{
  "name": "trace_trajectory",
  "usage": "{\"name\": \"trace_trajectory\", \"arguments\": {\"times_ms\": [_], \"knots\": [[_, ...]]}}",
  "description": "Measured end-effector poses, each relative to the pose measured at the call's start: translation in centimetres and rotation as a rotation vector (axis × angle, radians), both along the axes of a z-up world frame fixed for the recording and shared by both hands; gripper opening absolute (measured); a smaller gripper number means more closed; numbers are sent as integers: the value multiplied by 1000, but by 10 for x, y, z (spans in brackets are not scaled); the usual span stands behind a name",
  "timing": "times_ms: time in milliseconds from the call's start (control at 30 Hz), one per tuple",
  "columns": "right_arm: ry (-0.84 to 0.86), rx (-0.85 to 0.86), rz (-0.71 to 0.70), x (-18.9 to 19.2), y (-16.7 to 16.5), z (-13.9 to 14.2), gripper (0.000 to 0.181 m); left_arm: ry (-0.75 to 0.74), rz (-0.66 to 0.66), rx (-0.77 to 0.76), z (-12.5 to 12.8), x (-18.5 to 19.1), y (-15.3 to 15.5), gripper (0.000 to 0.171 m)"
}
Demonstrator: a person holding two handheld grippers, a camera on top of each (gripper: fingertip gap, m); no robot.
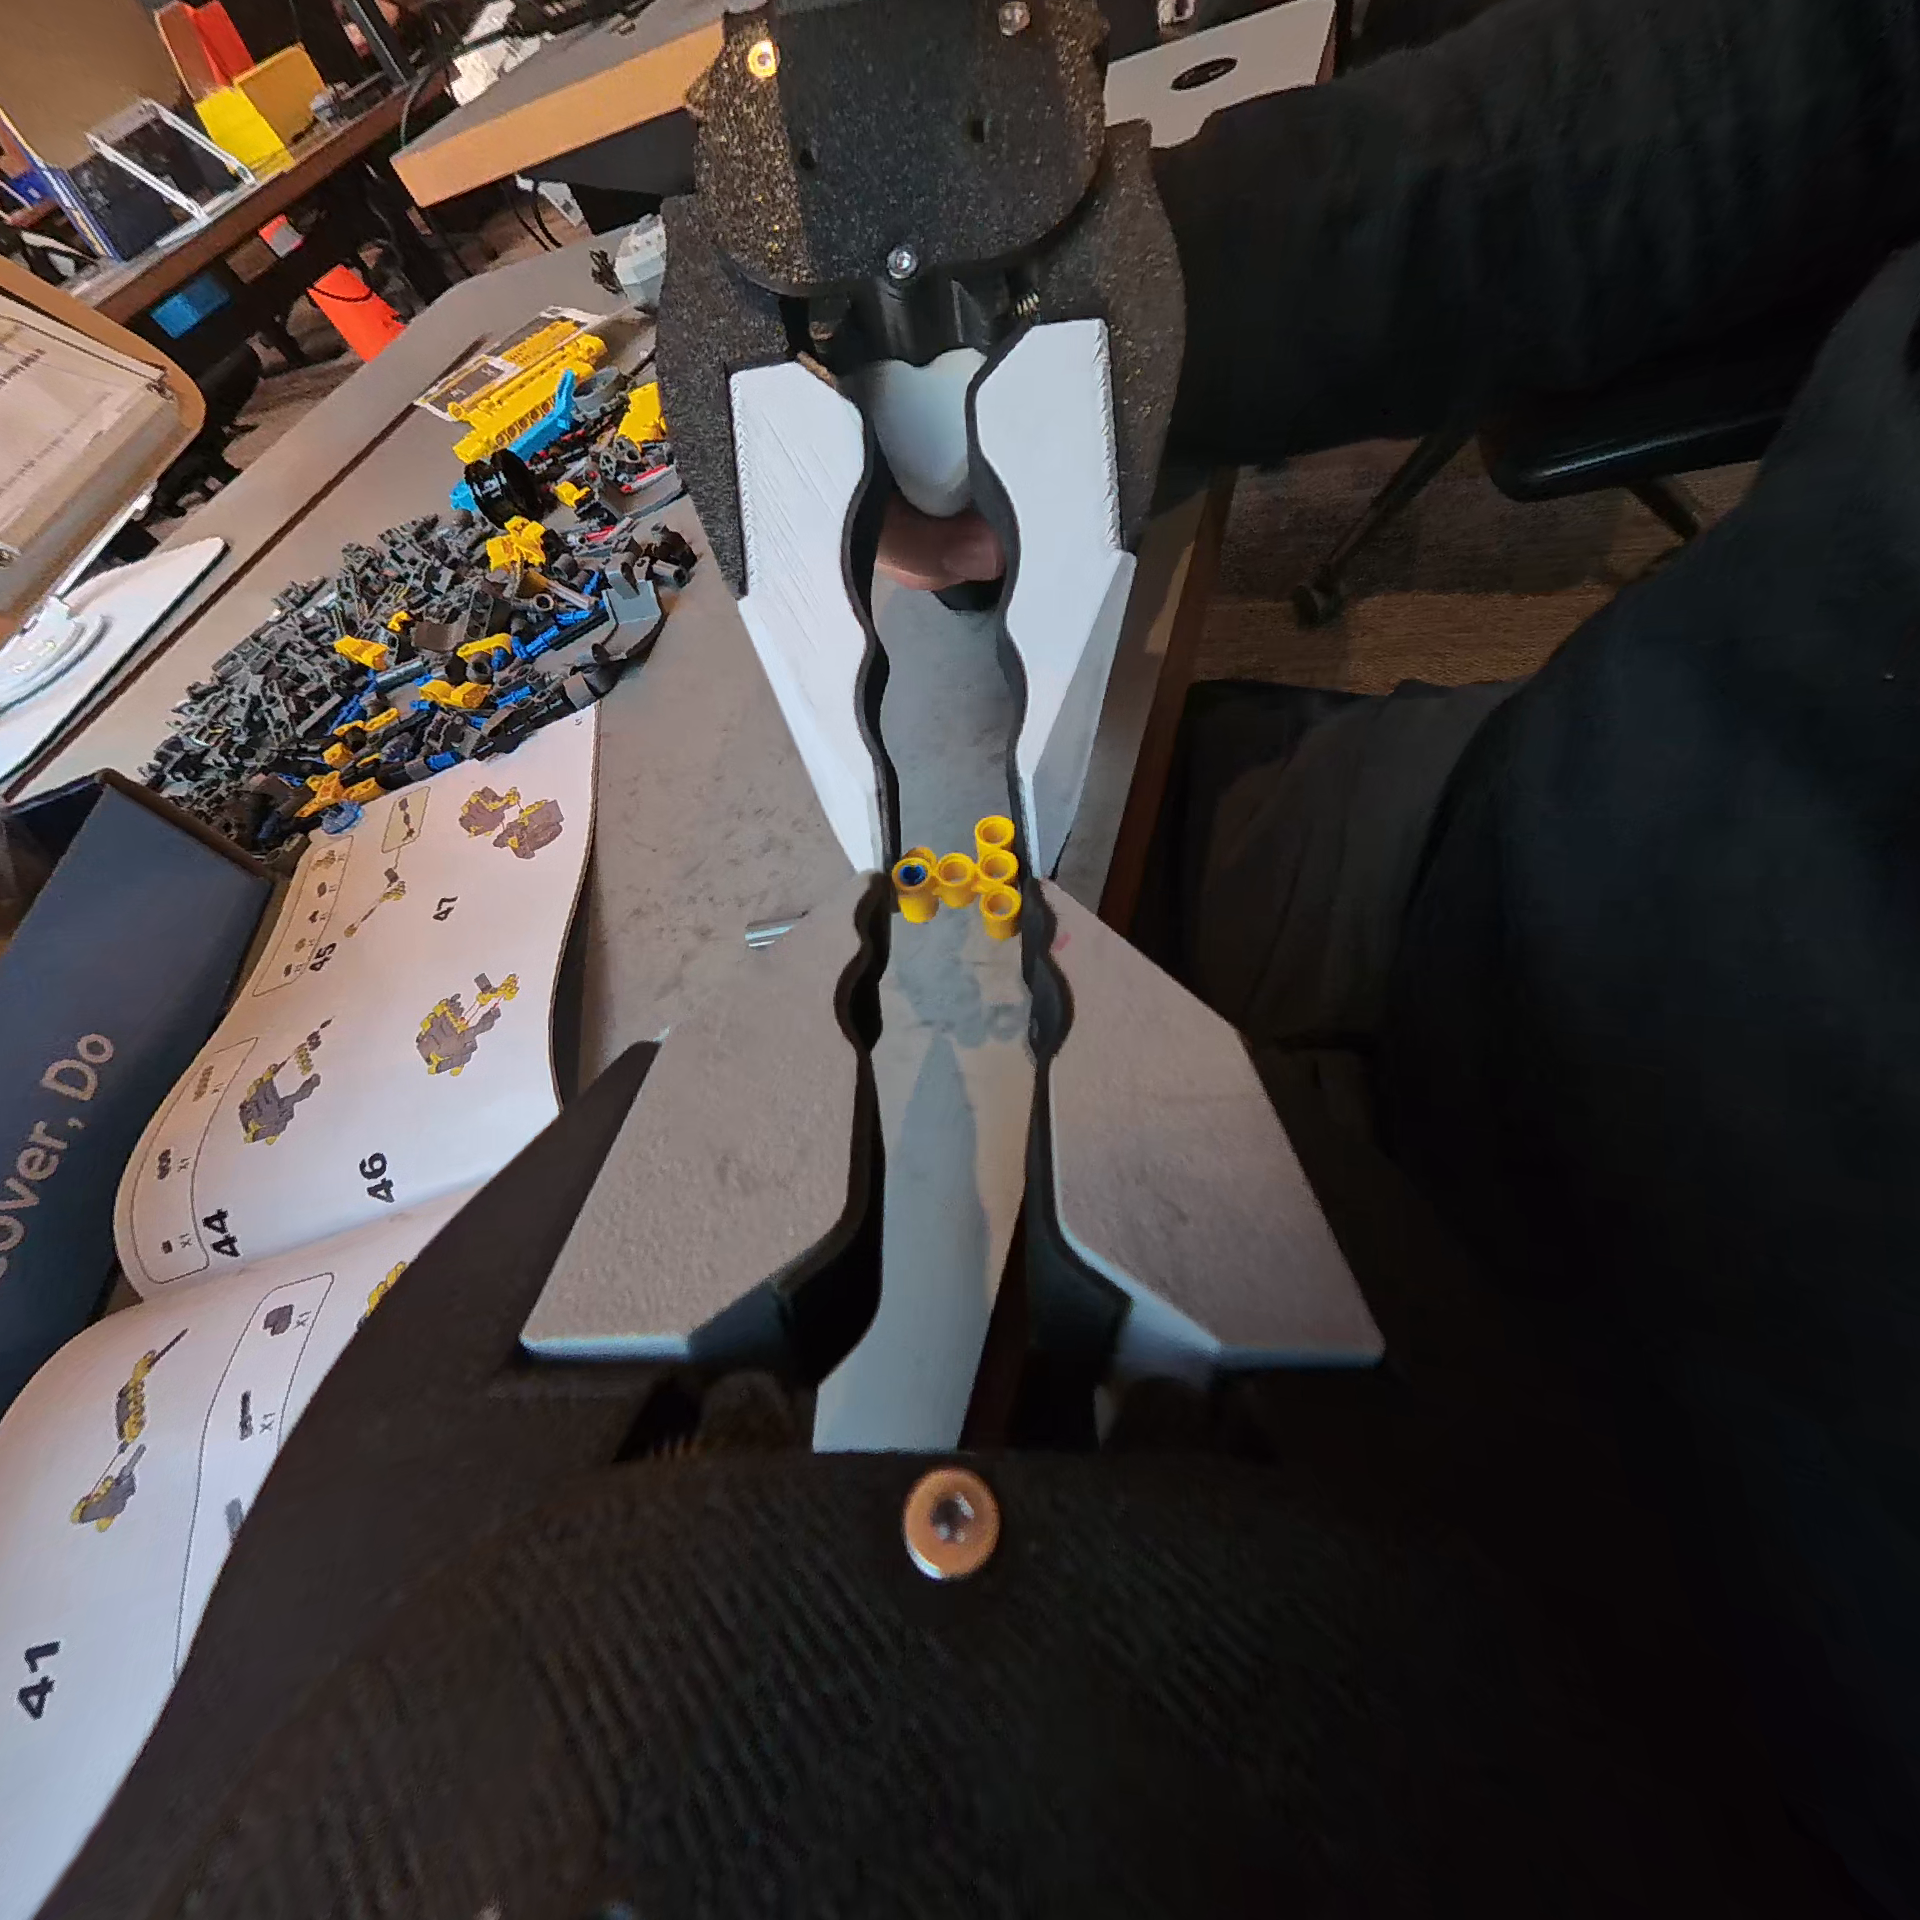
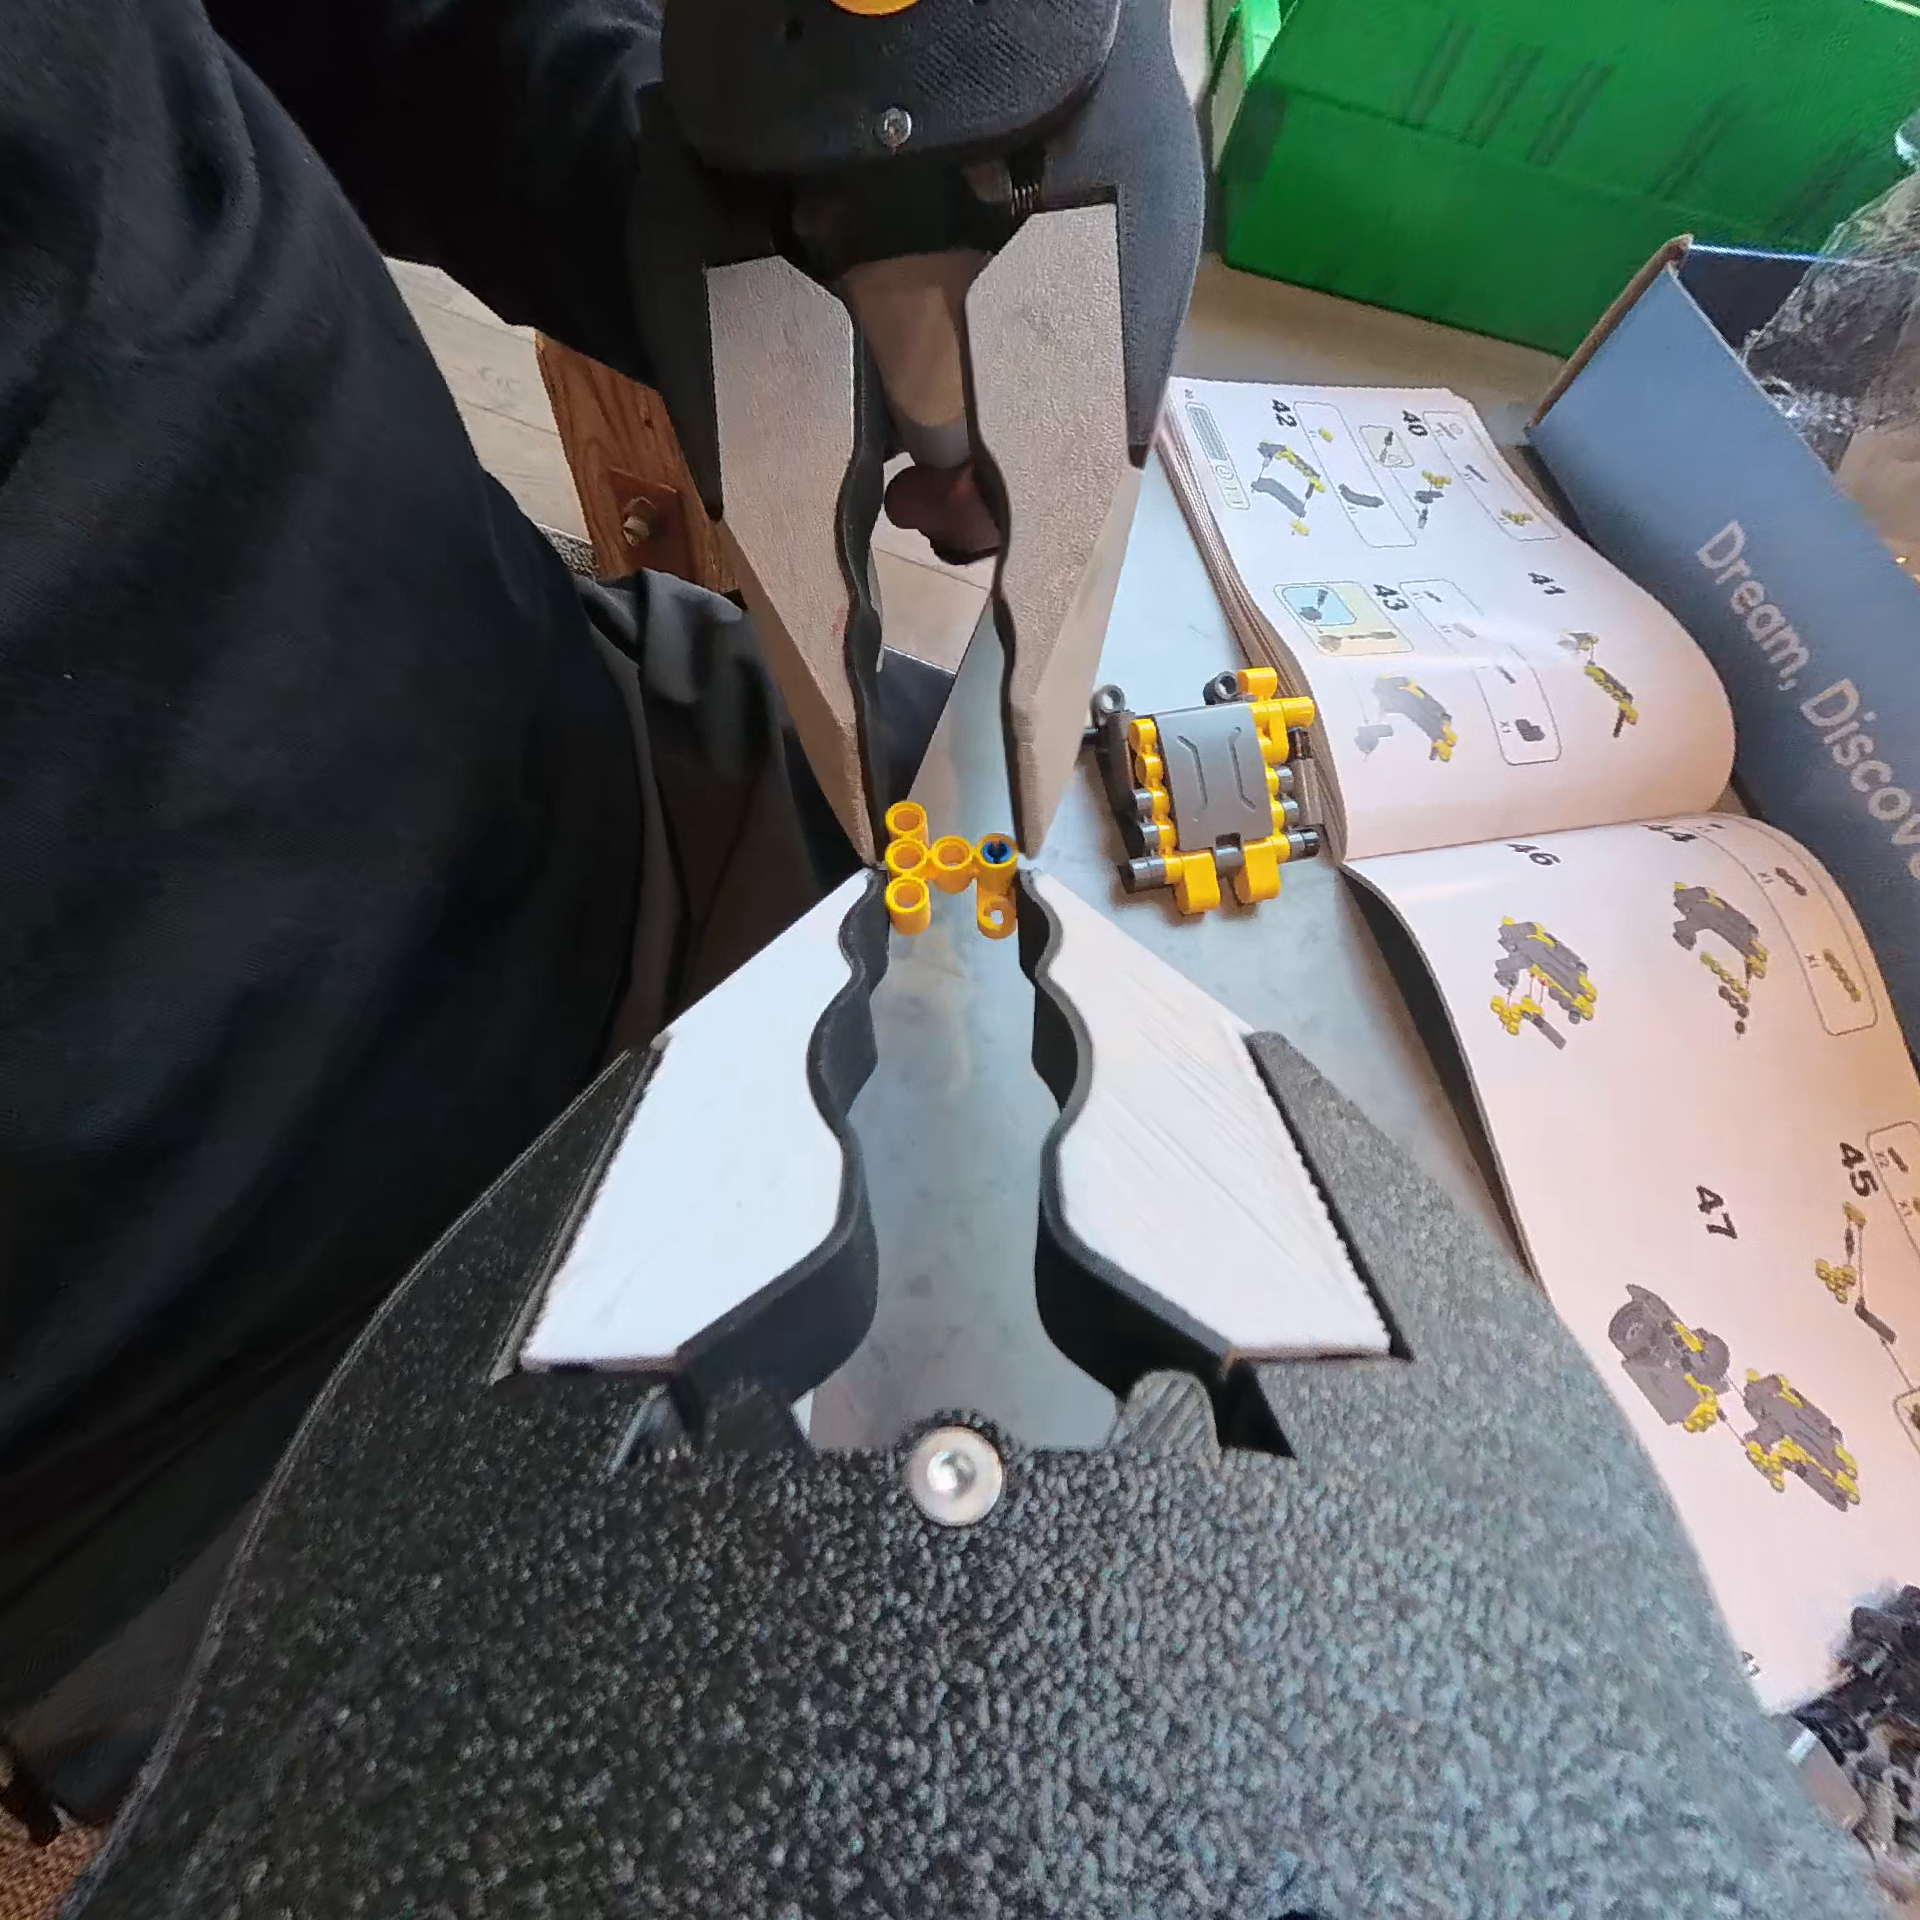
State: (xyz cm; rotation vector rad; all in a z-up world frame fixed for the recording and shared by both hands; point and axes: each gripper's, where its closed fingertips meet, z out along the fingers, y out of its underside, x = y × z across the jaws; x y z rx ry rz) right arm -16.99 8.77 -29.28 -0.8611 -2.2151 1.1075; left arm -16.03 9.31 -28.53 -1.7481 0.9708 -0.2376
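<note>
An office-like workroom or lab is shown, set up for building-toy assembly. A long grey surface [image 1: 717, 790] is covered with a heap of small grey, black, blue and yellow plastic parts [image 1: 416, 644], and an open instruction booklet [image 2: 1621, 1039] with numbered build steps is laid beside a dark blue cardboard box [image 2: 1745, 582]. A partly built grey and yellow assembly [image 2: 1210, 800] is seen near the booklet. Further back, more desks [image 1: 540, 135] are lined up, with yellow and orange containers [image 1: 255, 104] on them, and a rolling chair base [image 1: 1455, 520] is seen on carpet. A green bin [image 2: 1538, 156] is placed behind the surface.
</note>
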Motion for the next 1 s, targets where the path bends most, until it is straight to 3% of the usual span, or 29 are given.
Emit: {"name": "trace_trajectory", "arguments": {"times_ms": [467,567,600,700,800,1000], "knots": [[-34,41,-54,-5,10,-8,29,-13,60,-44,-3,-11,6,20],[-48,56,-106,-4,25,-8,27,-4,91,-75,-8,-17,8,18],[-64,65,-145,-4,34,-9,24,3,103,-82,-11,-20,8,4],[-157,79,-246,-4,57,-19,24,-2,118,-88,-11,-23,10,5],[-229,27,-256,-5,54,-30,22,17,159,-180,-27,-28,13,5],[-184,58,-248,-6,48,-25,25,-40,190,-242,-29,-30,14,5]]}}
